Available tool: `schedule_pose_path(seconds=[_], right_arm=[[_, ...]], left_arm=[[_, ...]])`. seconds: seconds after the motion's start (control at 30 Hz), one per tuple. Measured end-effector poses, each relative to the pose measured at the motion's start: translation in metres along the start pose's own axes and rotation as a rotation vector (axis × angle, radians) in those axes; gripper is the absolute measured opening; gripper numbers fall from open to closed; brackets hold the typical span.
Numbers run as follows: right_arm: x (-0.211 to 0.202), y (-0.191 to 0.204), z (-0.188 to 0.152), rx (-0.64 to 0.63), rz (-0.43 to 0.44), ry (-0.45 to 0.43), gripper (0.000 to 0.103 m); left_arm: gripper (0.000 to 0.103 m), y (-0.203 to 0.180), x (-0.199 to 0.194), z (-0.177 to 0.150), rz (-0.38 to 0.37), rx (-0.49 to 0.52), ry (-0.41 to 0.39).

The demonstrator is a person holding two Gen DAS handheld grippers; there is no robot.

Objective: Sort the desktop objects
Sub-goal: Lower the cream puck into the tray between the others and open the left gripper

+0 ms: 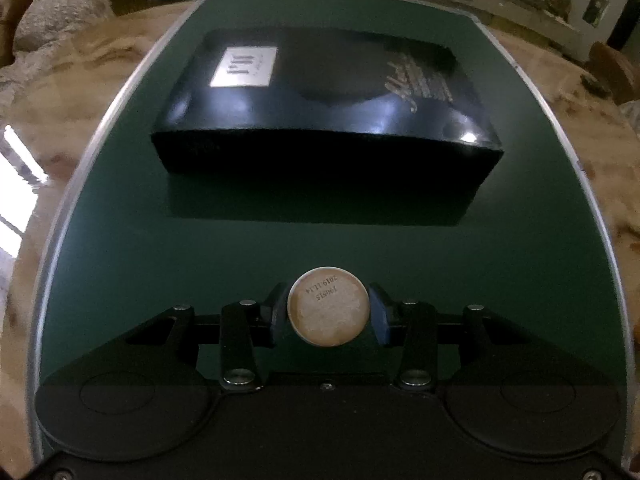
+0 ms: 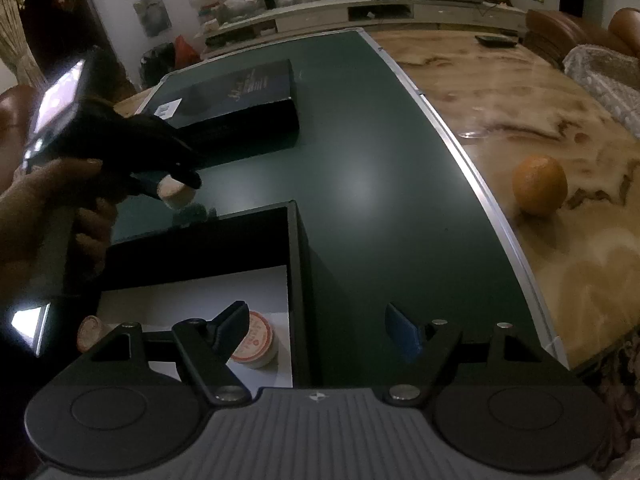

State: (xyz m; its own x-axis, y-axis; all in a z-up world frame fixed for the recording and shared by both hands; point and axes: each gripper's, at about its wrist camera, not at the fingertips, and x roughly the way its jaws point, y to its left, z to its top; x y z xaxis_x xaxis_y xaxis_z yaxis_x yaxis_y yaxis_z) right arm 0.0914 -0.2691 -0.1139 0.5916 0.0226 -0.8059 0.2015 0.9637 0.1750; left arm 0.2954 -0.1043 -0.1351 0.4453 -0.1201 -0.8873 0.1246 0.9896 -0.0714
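Observation:
My left gripper is shut on a small round tin with a tan base and a printed date, held above the green mat. It also shows in the right wrist view, just beyond the far wall of an open black box with a white floor. Inside that box lie a round tin with a red label and another small tin. My right gripper is open and empty over the box's right wall. A closed black box lid lies further out on the mat.
An orange sits on the marbled table right of the mat's metal edge. A dark remote lies at the far end. Sofas and a cluttered low cabinet stand beyond the table.

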Motion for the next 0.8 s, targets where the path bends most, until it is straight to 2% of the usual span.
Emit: schedule_pose_path(seconds=[0.17,0.4,0.6,0.8], right_arm=[[-0.005,-0.001,-0.001,0.005,0.008,-0.010,0.078],[-0.017,-0.003,-0.004,0.015,0.027,-0.023,0.078],[-0.026,-0.002,-0.009,0.003,0.023,-0.025,0.078],[-0.030,-0.001,-0.014,0.001,0.016,-0.018,0.078]], left_arm=[[0.041,0.000,-0.042,-0.013,0.002,0.040,-0.027],[0.041,0.000,-0.086,-0.064,-0.014,0.072,-0.012],[0.041,-0.001,-0.080,-0.107,-0.027,0.063,0.050],[0.042,-0.005,-0.059,-0.119,-0.028,0.056,0.082]])
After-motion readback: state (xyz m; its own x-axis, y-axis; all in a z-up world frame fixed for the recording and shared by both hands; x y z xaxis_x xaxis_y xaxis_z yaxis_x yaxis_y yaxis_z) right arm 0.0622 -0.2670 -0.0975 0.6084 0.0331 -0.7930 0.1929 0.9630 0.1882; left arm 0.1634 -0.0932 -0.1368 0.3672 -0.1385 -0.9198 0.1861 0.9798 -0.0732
